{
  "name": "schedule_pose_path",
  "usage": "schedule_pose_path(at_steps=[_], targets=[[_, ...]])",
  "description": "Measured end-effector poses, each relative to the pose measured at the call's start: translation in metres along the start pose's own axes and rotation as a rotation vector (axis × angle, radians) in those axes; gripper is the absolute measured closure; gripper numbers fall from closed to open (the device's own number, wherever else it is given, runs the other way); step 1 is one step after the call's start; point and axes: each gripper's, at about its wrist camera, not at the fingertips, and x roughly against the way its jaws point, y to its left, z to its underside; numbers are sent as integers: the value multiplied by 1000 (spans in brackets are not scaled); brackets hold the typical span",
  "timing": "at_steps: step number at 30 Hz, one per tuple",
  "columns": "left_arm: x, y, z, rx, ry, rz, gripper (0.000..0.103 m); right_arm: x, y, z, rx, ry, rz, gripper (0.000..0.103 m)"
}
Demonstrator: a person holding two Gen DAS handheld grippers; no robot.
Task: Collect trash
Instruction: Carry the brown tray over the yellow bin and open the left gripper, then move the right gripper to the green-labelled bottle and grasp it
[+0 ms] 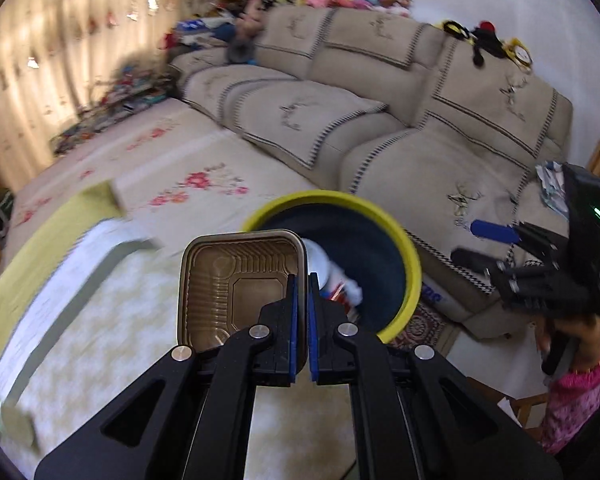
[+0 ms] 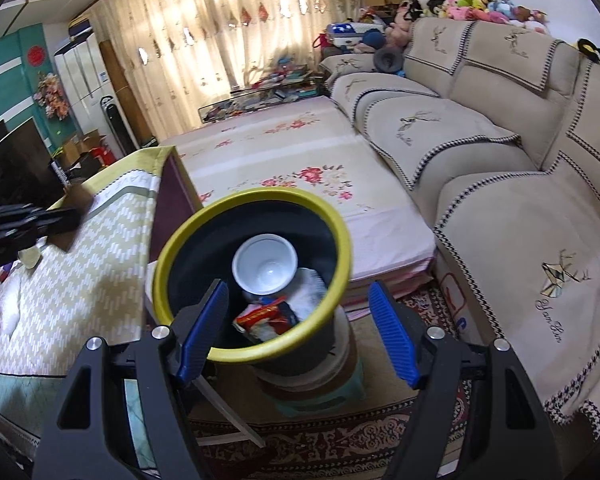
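Note:
My left gripper [image 1: 302, 280] is shut on the right rim of a brown plastic food tray [image 1: 236, 280] and holds it just left of the yellow-rimmed dark trash bin [image 1: 410, 256]. In the right wrist view my right gripper [image 2: 298, 300] is open and empty, just above the near rim of the bin [image 2: 164, 256]. Inside the bin lie a white bowl [image 2: 265, 264], a red wrapper [image 2: 264, 316] and white paper. The right gripper also shows at the right of the left wrist view [image 1: 540, 264].
A table with a yellow-green patterned cloth [image 2: 80, 272] stands left of the bin. A floral mat-covered platform [image 2: 300, 160] lies behind it. A beige sofa [image 2: 520, 200] runs along the right. The bin sits on a stool over a patterned rug [image 2: 340, 448].

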Motion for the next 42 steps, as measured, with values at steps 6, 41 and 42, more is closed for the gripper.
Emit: schedule_pose_path(at_steps=[6,41,42], targets=[[-78,-22,-33,-25,88,57,97,2,-14,3,-23,9,20,34],[278,147,273,549,-265,-556,5,-51,315,-22,528,121,-499,32],[284,154,282,564,-270,-560,5,-56,329,-22,545,127,-513,32]])
